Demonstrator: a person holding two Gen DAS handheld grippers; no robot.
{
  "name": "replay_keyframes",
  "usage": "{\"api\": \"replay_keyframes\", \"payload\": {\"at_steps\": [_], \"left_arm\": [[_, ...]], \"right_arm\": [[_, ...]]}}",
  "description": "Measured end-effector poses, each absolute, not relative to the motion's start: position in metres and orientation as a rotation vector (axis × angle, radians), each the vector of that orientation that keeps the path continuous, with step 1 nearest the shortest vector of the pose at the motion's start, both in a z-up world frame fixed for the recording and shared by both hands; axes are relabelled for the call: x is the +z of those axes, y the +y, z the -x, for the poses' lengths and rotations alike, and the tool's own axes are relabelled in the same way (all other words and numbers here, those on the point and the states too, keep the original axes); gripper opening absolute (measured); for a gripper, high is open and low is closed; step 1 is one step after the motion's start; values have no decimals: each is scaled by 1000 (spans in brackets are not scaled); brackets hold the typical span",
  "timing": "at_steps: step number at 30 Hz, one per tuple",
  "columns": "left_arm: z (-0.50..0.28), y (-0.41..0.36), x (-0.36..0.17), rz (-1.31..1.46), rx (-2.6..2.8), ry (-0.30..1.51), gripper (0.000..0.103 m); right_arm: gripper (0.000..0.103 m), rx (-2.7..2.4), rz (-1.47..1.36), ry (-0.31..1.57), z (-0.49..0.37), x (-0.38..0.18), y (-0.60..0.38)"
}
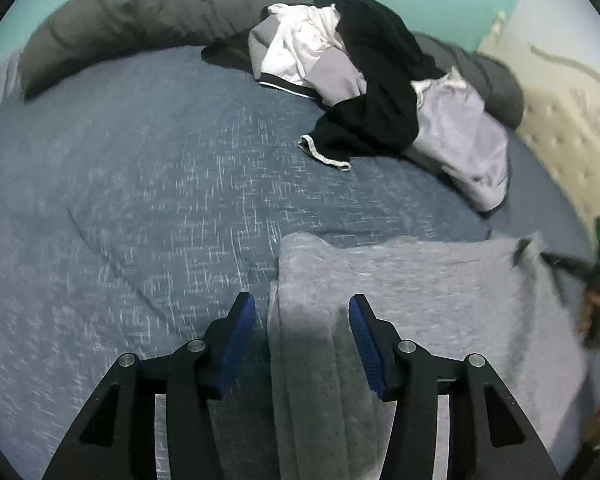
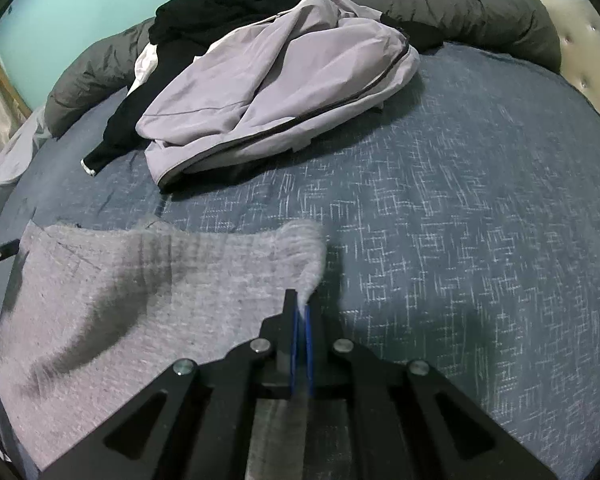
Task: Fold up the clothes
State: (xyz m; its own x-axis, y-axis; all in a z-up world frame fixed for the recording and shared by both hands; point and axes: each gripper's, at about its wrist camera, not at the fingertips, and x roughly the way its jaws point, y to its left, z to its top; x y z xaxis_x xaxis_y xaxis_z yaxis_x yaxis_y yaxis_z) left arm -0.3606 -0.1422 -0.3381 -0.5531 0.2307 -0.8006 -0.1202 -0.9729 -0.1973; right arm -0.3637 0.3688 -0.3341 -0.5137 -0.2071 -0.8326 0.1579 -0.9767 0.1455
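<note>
A grey knit garment (image 1: 420, 300) lies on the blue bedspread (image 1: 140, 184) at the near edge of the bed. My left gripper (image 1: 302, 312) is open, its blue pads on either side of the garment's left edge, apart from it. My right gripper (image 2: 303, 304) is shut on the grey knit garment (image 2: 140, 300), pinching its right corner, which is lifted a little off the bed. In the left wrist view the right gripper (image 1: 524, 250) shows at the far right, holding that corner.
A pile of unfolded clothes lies further back: a lilac jacket (image 2: 276, 84), black garments (image 1: 380, 80) and a white and grey piece (image 1: 300, 52). A dark grey rolled duvet (image 2: 480, 8) runs along the teal wall. A tufted beige headboard (image 1: 572, 128) stands at the right.
</note>
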Motion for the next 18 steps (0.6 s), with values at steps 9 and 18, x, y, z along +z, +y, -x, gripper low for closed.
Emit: {"api": "replay_keyframes", "payload": {"at_steps": [9,18], "left_arm": [[373,-111,-350,1412,2586,42,46],[371,-113,-350,1370,2622,130,3]], "right_arm": [[3,-2539,-1428,-39,365,-336,367],[3,-2535,-1426,-13,367,-337,365]]}}
